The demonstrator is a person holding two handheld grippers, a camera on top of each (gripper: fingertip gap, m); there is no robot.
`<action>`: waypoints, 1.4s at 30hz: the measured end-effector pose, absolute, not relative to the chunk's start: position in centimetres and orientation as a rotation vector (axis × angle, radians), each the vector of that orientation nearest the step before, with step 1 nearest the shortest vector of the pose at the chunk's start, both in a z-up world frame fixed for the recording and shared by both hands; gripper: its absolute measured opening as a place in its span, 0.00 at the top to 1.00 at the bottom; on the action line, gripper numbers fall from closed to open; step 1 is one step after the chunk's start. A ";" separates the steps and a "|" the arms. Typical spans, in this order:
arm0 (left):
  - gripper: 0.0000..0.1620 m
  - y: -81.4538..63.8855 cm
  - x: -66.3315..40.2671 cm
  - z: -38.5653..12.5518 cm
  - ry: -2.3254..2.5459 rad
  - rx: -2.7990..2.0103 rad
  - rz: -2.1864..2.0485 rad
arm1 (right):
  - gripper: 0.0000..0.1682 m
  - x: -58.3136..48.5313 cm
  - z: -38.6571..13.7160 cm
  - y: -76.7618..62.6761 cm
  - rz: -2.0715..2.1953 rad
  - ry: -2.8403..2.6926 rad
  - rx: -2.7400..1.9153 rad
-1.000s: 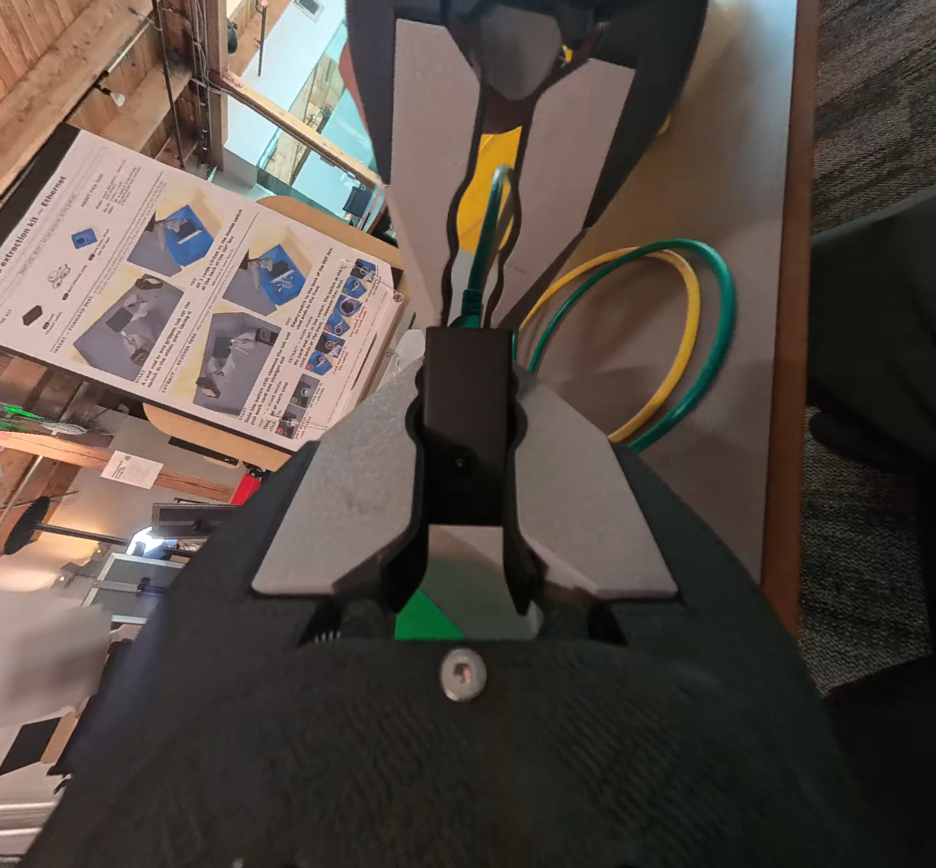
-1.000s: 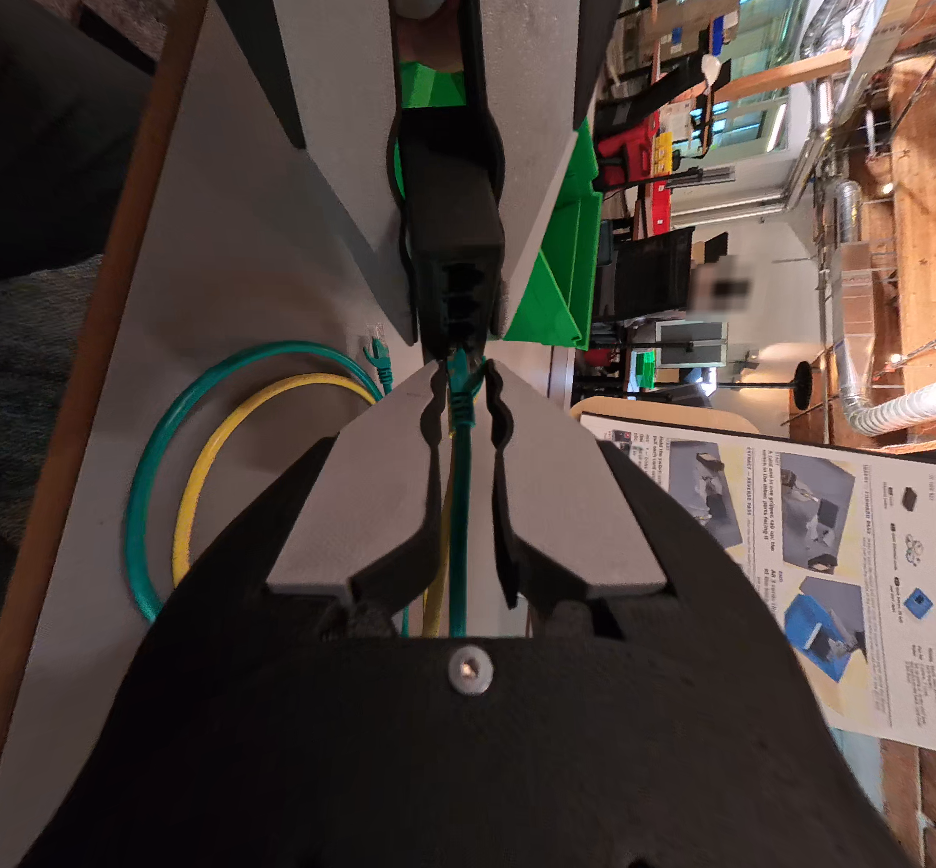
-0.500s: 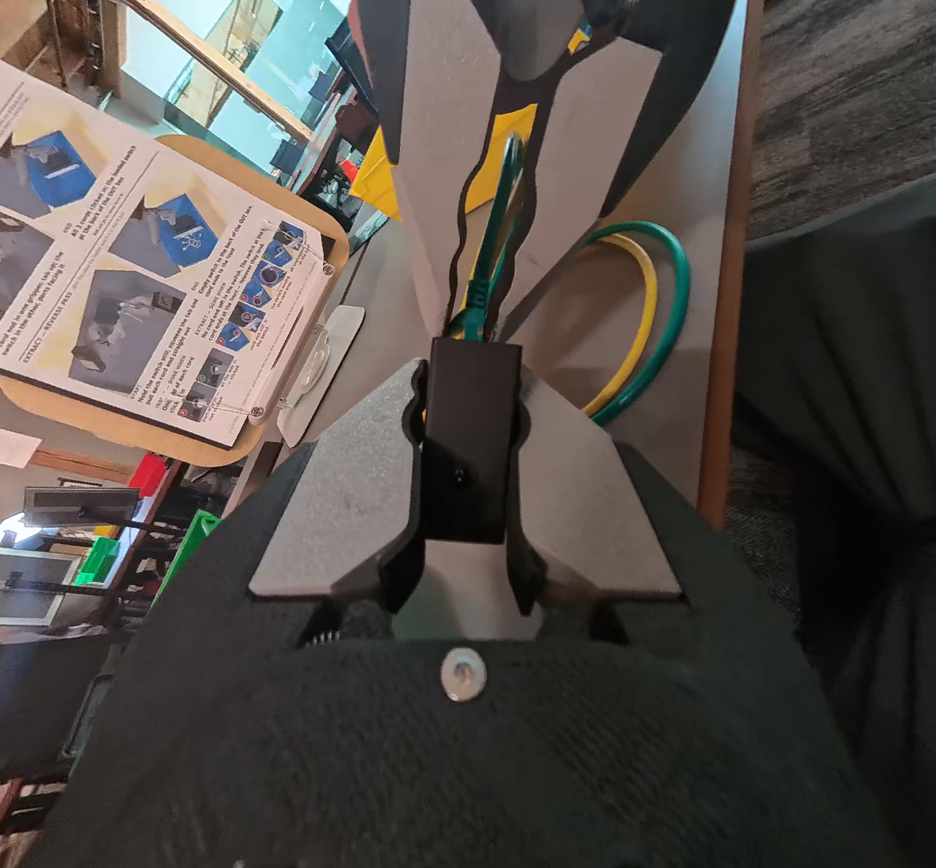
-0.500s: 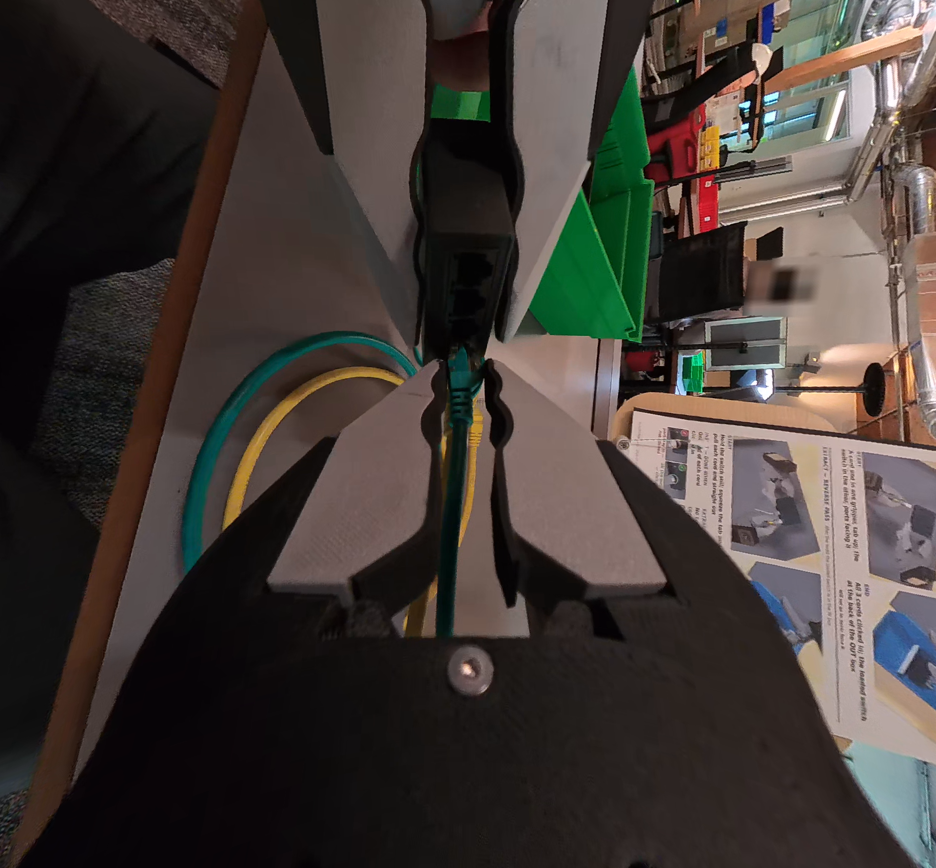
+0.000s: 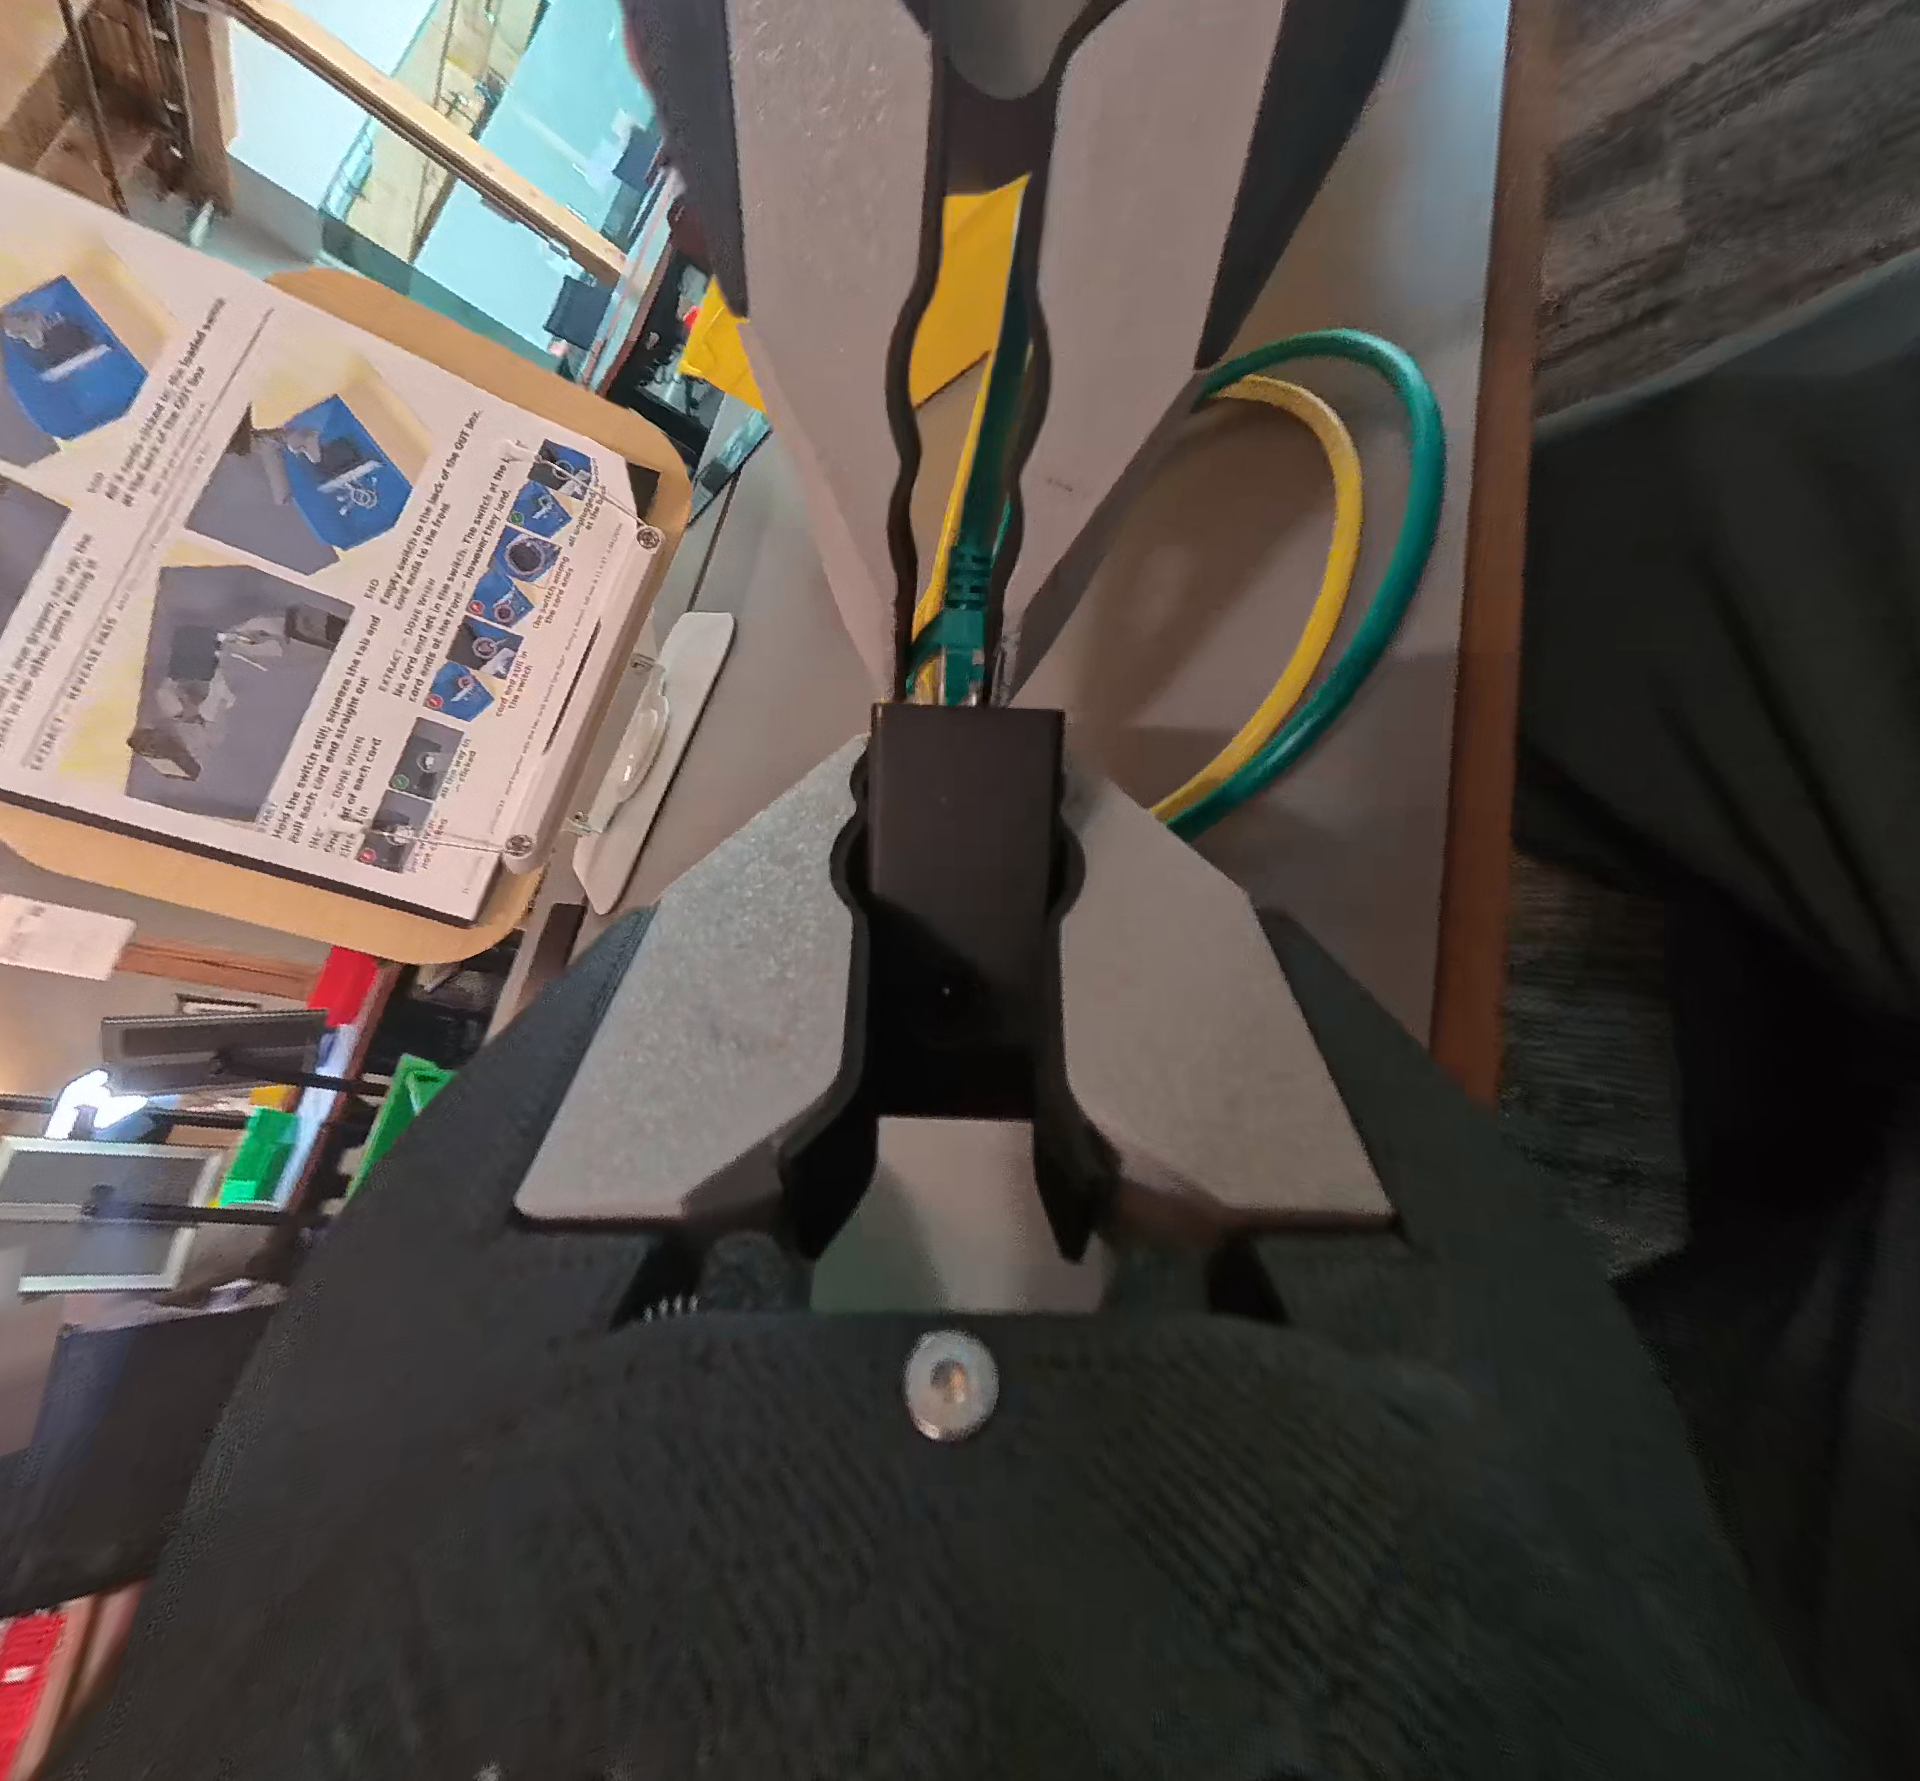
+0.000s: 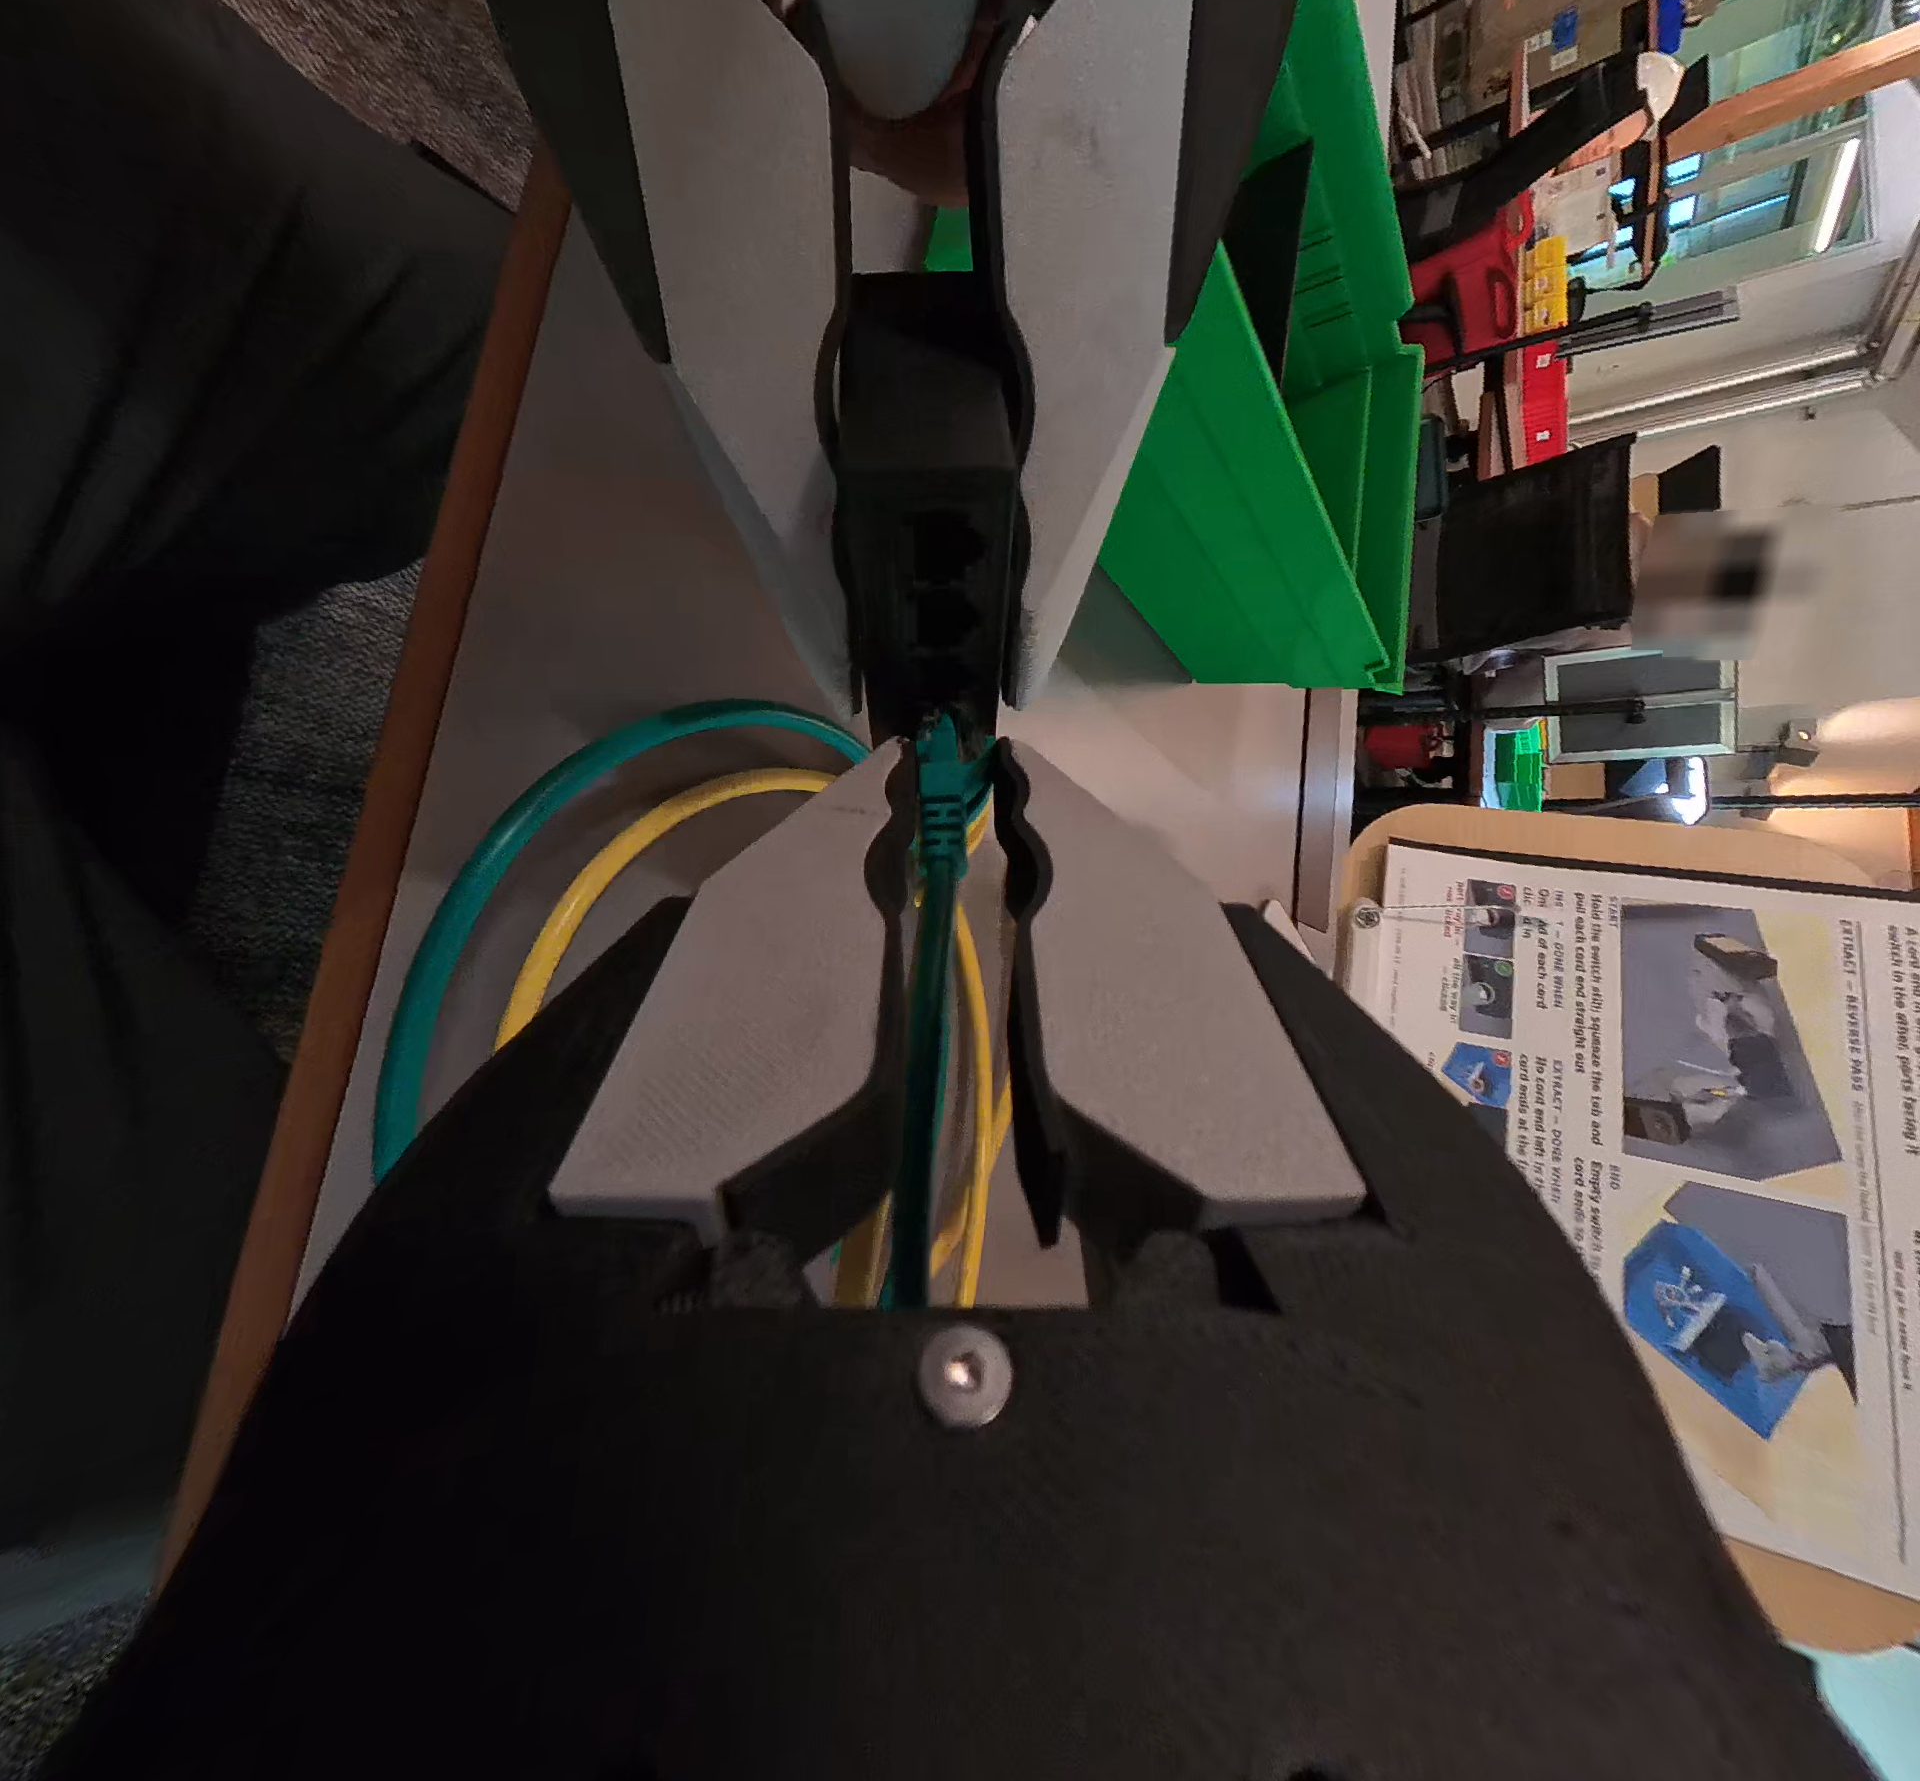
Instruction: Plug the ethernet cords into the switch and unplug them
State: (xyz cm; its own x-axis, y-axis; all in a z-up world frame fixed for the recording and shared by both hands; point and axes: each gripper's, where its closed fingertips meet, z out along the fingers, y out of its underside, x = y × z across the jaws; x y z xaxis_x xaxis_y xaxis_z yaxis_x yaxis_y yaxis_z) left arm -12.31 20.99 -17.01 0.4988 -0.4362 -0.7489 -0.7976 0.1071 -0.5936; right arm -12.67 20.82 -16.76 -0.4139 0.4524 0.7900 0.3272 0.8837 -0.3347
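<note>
My left gripper [image 5: 961, 775] has its jaws clamped on the black switch [image 5: 966, 900], gripping it by both sides above the grey table [image 5: 1143, 609]. To its left an instruction sheet [image 5: 312, 609] stands on a wooden board. Facing it, my right gripper [image 6: 948, 796] has its jaws apart, with the green cord [image 6: 935, 1004] running loosely between them and touching neither pad (as far as I can tell). The green plug [image 6: 943, 786] sits right at the lowest port of the switch [image 6: 930, 505]; whether it is fully seated is hidden. A yellow cord [image 6: 675, 858] lies beside the green one, both looping on the table toward its wooden edge. Green bins [image 6: 1268, 443] stand to the right.
</note>
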 end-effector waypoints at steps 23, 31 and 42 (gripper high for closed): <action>0.83 21.7 -13.7 -20.3 1.144 -1.550 0.329 | 0.96 -14.3 -20.6 21.7 -0.029 -2.178 -0.376; 0.83 21.4 -13.1 -20.4 1.172 -1.507 0.300 | 0.95 -13.2 -20.6 21.4 -0.156 -2.226 -0.143; 0.83 21.6 -12.5 -20.5 1.187 -1.449 0.349 | 0.95 -12.9 -20.8 21.1 0.202 -2.323 -0.428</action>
State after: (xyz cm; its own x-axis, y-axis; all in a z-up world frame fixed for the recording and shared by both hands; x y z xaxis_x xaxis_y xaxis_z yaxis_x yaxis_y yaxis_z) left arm -12.55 21.62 -20.47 0.4397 -0.4561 -0.7737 -0.8024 0.1876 -0.5666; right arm -12.89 21.15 -20.85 -0.6614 0.3632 0.6562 0.2446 0.9316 -0.2690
